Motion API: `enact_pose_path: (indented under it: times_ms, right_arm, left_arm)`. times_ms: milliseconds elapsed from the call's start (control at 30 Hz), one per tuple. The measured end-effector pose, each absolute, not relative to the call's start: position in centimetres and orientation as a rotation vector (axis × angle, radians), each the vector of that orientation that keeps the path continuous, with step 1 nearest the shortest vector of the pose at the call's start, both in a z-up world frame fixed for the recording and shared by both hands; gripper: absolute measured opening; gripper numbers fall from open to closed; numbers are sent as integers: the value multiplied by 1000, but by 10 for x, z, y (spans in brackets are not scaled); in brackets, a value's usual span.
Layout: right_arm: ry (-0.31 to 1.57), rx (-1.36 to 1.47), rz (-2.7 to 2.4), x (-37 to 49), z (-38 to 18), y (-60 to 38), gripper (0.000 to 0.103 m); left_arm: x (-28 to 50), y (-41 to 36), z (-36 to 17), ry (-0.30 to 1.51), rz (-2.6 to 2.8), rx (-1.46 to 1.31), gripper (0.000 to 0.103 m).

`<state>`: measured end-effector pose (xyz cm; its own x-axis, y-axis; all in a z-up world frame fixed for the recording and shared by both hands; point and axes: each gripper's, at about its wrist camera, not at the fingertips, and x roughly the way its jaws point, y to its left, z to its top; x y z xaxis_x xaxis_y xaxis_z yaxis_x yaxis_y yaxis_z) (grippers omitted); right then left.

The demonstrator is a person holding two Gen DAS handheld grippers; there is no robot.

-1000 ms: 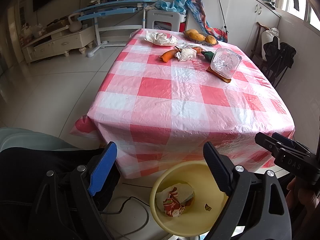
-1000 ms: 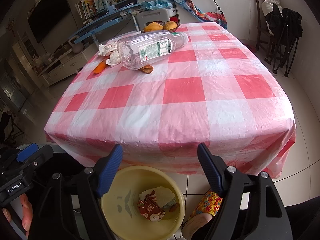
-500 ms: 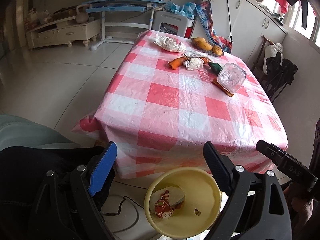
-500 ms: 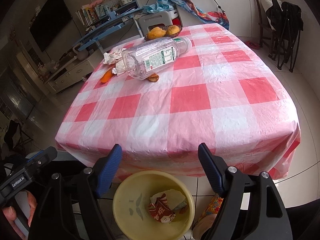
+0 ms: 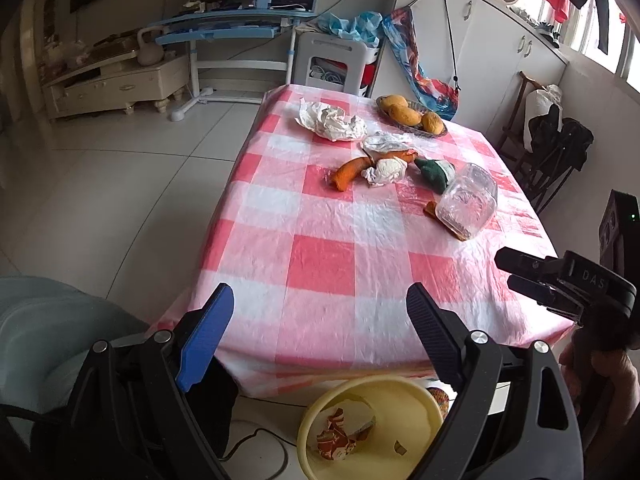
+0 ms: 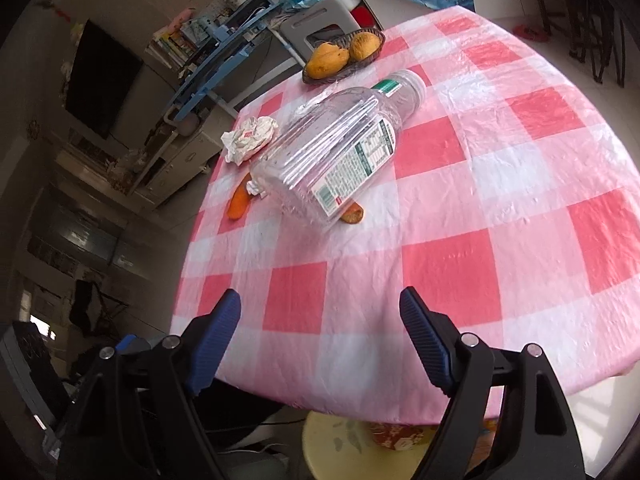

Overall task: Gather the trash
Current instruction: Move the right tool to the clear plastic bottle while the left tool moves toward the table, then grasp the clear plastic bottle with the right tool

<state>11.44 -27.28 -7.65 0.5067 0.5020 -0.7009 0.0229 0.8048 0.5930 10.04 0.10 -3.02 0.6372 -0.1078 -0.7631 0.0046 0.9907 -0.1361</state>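
A yellow basin [image 5: 412,412] stands on the floor below the table's near edge, with a red wrapper [image 5: 336,438] and scraps inside; its rim also shows in the right wrist view [image 6: 320,440]. On the checked table lie an empty clear plastic bottle [image 6: 340,148] on its side, crumpled white paper [image 5: 332,122], a smaller paper wad [image 5: 384,170] and an orange peel piece [image 5: 350,172]. My left gripper [image 5: 320,312] is open and empty above the table's near edge. My right gripper [image 6: 320,312] is open and empty over the table, short of the bottle.
A basket of mangoes [image 5: 412,114] sits at the table's far end, a green cloth item [image 5: 434,172] beside the bottle. A white stool [image 5: 336,64], a blue desk and a low cabinet stand beyond. Dark chairs [image 5: 556,152] stand at the right.
Both grippers have risen and moved forward over the table's near edge. The basin has dropped low in both views. The right view has tilted and closed on the bottle.
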Motion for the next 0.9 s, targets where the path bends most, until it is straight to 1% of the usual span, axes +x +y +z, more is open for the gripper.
enact_pose_path:
  times_ms: [133, 267, 367, 667, 700, 733, 800, 833, 900]
  right_arm:
    - [1026, 746, 327, 142, -85, -284, 78]
    - [1042, 874, 334, 163, -96, -295, 78]
    - [1041, 909, 341, 175, -100, -295, 78]
    - [997, 1006, 349, 205, -98, -302, 78]
    - [985, 1027, 352, 206, -99, -304, 78]
    - [978, 1040, 350, 205, -99, -306, 78]
    - [972, 1039, 342, 206, -100, -308, 75]
    - [972, 1039, 336, 207, -101, -308, 71]
    - [960, 1042, 338, 207, -102, -310, 68]
  left_arm:
    - [131, 1, -28, 881, -76, -118, 85]
    - [165, -16, -28, 870, -135, -46, 85]
    - [190, -32, -32, 857, -166, 24, 85]
    - [251, -56, -53, 863, -207, 88, 84]
    - [255, -61, -55, 865, -217, 98, 84]
    - [258, -64, -58, 867, -224, 107, 81]
    - [264, -75, -64, 878, -242, 139, 78]
    - [267, -80, -67, 881, -245, 157, 75]
    - [273, -88, -72, 894, -255, 171, 72]
